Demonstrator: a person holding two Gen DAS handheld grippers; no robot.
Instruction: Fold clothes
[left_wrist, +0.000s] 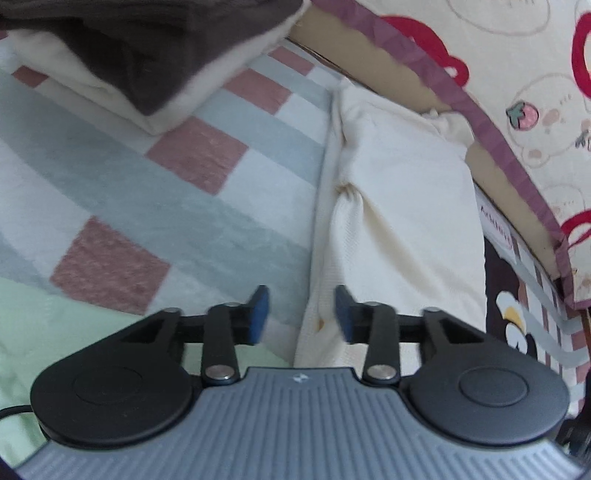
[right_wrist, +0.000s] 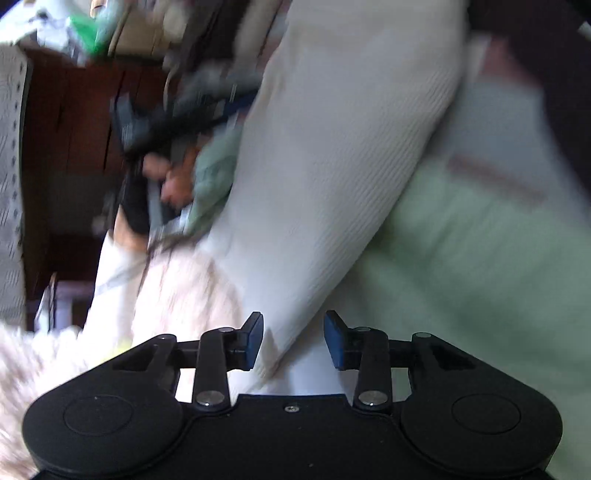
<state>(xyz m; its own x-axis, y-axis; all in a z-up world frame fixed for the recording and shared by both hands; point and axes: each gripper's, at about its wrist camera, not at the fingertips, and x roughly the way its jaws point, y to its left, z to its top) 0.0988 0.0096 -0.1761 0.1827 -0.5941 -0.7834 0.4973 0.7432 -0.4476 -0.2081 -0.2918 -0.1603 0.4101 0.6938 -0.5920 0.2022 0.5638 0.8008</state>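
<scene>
A cream ribbed garment (left_wrist: 399, 206) lies stretched along the right side of a checked bedcover (left_wrist: 155, 199) in the left wrist view. My left gripper (left_wrist: 301, 314) is open, its blue pads either side of the garment's near edge without closing on it. In the right wrist view the same pale ribbed garment (right_wrist: 340, 155) runs up the frame, blurred by motion. My right gripper (right_wrist: 293, 341) is open over its lower end. A folded stack of dark brown cloth (left_wrist: 122, 48) on cream cloth (left_wrist: 74, 85) sits at the far left.
A cushion with red bows and a strawberry print (left_wrist: 528, 92) stands along the right, edged in purple. The other hand (right_wrist: 162, 181) and gripper show blurred at left in the right wrist view, beside a dark wooden cabinet (right_wrist: 74, 147). A fluffy white sleeve (right_wrist: 37, 354) fills the lower left.
</scene>
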